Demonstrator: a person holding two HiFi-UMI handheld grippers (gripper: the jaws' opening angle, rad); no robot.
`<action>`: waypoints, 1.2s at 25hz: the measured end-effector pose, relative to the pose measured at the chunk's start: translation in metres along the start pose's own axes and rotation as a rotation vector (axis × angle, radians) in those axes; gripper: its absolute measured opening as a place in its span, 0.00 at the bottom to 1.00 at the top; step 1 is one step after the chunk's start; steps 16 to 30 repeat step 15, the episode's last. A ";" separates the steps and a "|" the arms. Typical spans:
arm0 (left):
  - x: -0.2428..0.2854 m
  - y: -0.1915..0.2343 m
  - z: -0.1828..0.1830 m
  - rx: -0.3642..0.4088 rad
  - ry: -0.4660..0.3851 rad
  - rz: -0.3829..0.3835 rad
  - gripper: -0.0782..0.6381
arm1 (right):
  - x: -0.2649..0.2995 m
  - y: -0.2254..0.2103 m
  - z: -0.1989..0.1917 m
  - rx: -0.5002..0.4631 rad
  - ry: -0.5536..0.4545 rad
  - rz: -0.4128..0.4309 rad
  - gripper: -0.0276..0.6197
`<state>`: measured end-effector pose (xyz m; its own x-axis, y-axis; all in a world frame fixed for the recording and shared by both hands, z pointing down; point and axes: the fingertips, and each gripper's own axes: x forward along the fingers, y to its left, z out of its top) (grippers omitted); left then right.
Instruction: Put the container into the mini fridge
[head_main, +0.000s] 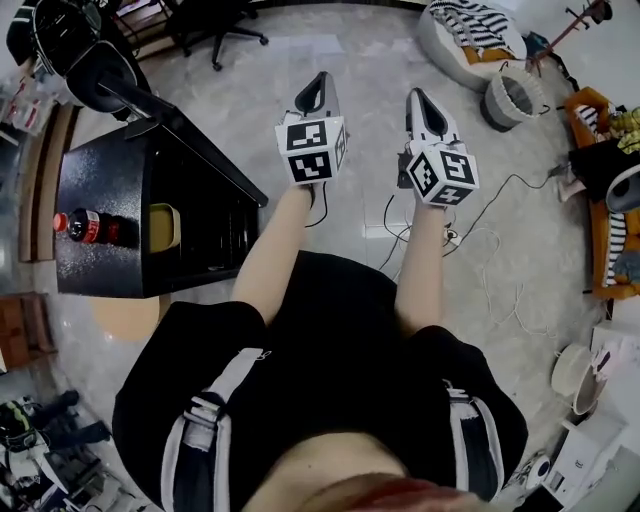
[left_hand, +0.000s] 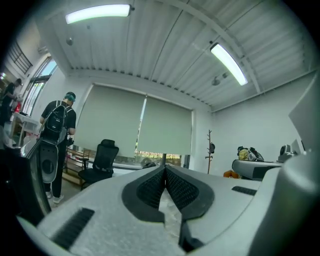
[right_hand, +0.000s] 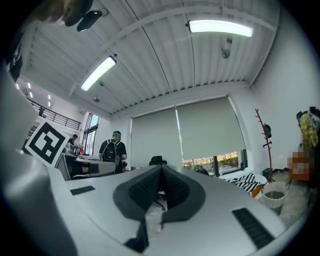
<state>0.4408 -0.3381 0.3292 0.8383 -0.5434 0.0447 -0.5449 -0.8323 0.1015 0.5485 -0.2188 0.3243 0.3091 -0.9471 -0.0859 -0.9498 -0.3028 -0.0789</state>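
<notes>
In the head view the black mini fridge (head_main: 100, 215) stands at the left with its door (head_main: 195, 145) swung open. A pale container with yellow contents (head_main: 164, 225) sits at the fridge's open front, seemingly on a shelf. A cola bottle (head_main: 82, 226) lies on the fridge top. Both grippers are held up in front of the person, to the right of the fridge and apart from it. My left gripper (head_main: 320, 80) (left_hand: 164, 167) is shut with nothing between its pads. My right gripper (head_main: 417, 97) (right_hand: 161, 167) is likewise shut and empty.
An office chair (head_main: 215, 25) stands beyond the fridge. A beanbag with striped cloth (head_main: 470, 30) and a woven basket (head_main: 513, 97) are at the far right. Cables (head_main: 480, 250) trail over the floor. A person with a backpack (left_hand: 59, 125) stands by desks far off.
</notes>
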 end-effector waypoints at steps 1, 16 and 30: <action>0.002 -0.001 0.000 0.002 0.002 -0.005 0.12 | 0.001 -0.001 0.000 -0.001 0.003 0.001 0.06; 0.015 0.017 0.011 0.017 -0.001 -0.024 0.12 | 0.031 0.010 0.006 -0.013 0.009 0.026 0.06; 0.015 0.017 0.011 0.017 -0.001 -0.024 0.12 | 0.031 0.010 0.006 -0.013 0.009 0.026 0.06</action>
